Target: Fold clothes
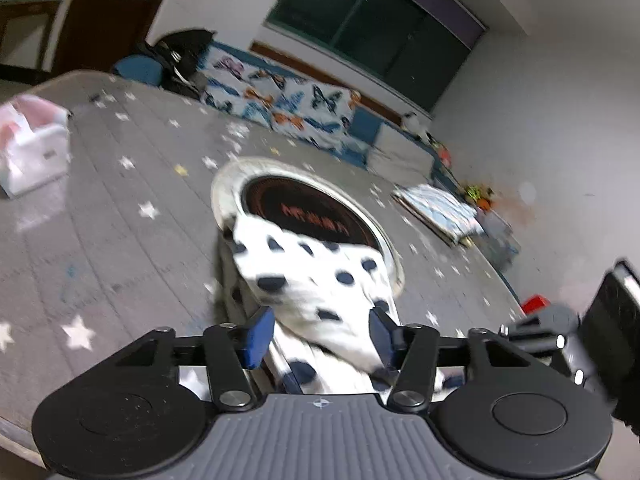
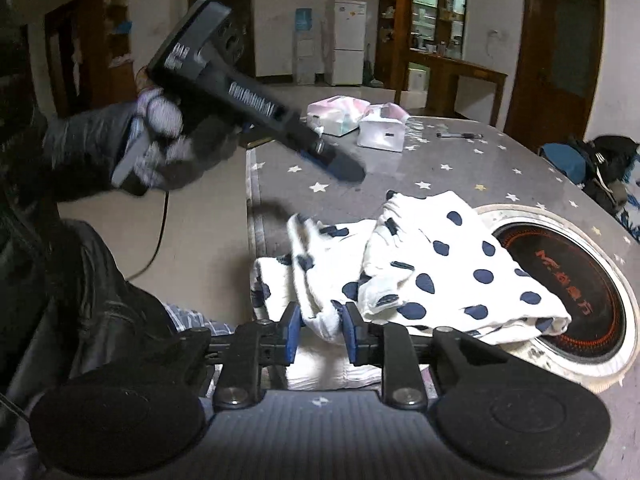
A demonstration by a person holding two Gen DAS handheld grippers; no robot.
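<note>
On the grey star-print table [image 2: 460,164], your right gripper [image 2: 319,330] clamps the white navy-dotted cloth garment [image 2: 440,264] mid-fold, your left gripper [image 1: 318,330] gapes around it; lay the edge flat.

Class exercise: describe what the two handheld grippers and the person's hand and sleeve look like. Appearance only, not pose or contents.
Each gripper, left and right, has black linkage arms with silver screws, blue finger pads, two black round discs and a grey ribbed body. From the right wrist view, the left one has a long black housing with white lettering. The hand wears a light knit glove; the sleeve is dark. A thin dark cable hangs below.
</note>
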